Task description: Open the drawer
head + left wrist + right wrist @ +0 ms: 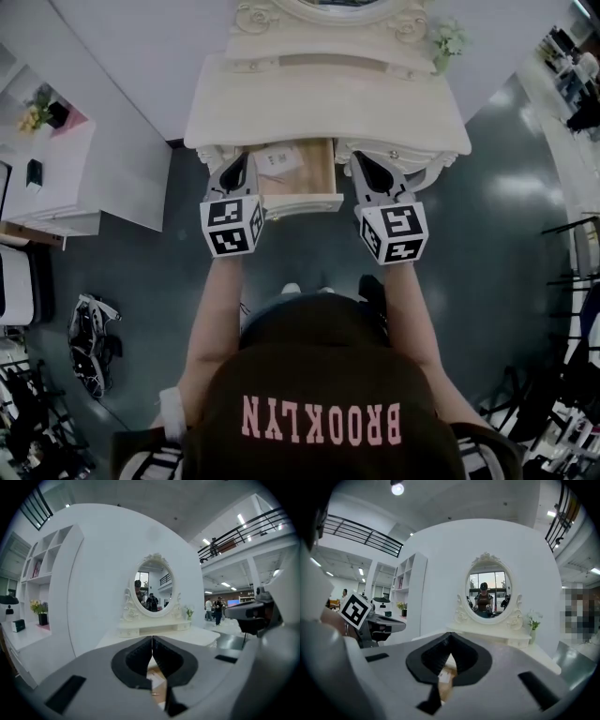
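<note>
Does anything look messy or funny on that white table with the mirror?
Only small things. The drawer in the middle of the dressing table stands pulled out, and a paper inside it lies crooked to the drawer's sides. Nothing looks spilled or broken.

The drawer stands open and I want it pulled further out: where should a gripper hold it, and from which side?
Take the drawer by the top edge of its front panel, coming from above on the person's side, one jaw inside, one outside: that edge lies bare and straight. Any knob is hidden here.
</note>
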The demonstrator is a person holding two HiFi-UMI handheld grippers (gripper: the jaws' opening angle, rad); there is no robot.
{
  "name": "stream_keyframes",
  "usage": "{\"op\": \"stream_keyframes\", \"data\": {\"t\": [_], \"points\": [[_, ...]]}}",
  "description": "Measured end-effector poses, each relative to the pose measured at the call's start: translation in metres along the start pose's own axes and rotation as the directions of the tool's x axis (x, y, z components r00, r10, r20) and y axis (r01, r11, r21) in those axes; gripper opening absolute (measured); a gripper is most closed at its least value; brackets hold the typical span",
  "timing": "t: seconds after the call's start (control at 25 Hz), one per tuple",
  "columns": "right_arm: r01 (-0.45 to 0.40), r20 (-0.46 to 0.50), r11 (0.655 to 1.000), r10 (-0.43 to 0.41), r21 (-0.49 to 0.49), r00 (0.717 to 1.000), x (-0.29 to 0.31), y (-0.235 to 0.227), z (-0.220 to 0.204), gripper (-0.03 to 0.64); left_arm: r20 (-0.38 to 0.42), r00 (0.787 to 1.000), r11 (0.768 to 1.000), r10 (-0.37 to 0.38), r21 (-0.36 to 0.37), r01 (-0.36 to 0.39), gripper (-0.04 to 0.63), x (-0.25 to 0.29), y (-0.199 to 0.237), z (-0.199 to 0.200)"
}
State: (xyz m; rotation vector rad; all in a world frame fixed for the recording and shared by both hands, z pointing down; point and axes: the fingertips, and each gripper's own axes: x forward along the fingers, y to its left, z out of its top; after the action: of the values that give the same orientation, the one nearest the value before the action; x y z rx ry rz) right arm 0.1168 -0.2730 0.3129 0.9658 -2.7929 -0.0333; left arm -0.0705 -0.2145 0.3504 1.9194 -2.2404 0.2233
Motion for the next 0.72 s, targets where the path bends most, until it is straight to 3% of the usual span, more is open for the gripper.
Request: {"op": "stream_keyframes", "data": {"t": [0.28, 0.72], "points": [[0.03, 0.197, 0.998, -0.017, -0.062, 0.98, -0.016, 0.004, 0.072, -0.003, 0.115, 0.993, 1.0, 0.009, 0.01, -0.01, 0.006, -0.01, 0.006, 0.054], [0.061, 0.217, 0.996, -0.048, -0.058, 0.975, -0.024, 0.0, 0.09, -0.003, 0.195, 0.98, 0.996, -0.041, 0.09, 0.023, 0.006, -0.026, -0.006, 0.091]]}}
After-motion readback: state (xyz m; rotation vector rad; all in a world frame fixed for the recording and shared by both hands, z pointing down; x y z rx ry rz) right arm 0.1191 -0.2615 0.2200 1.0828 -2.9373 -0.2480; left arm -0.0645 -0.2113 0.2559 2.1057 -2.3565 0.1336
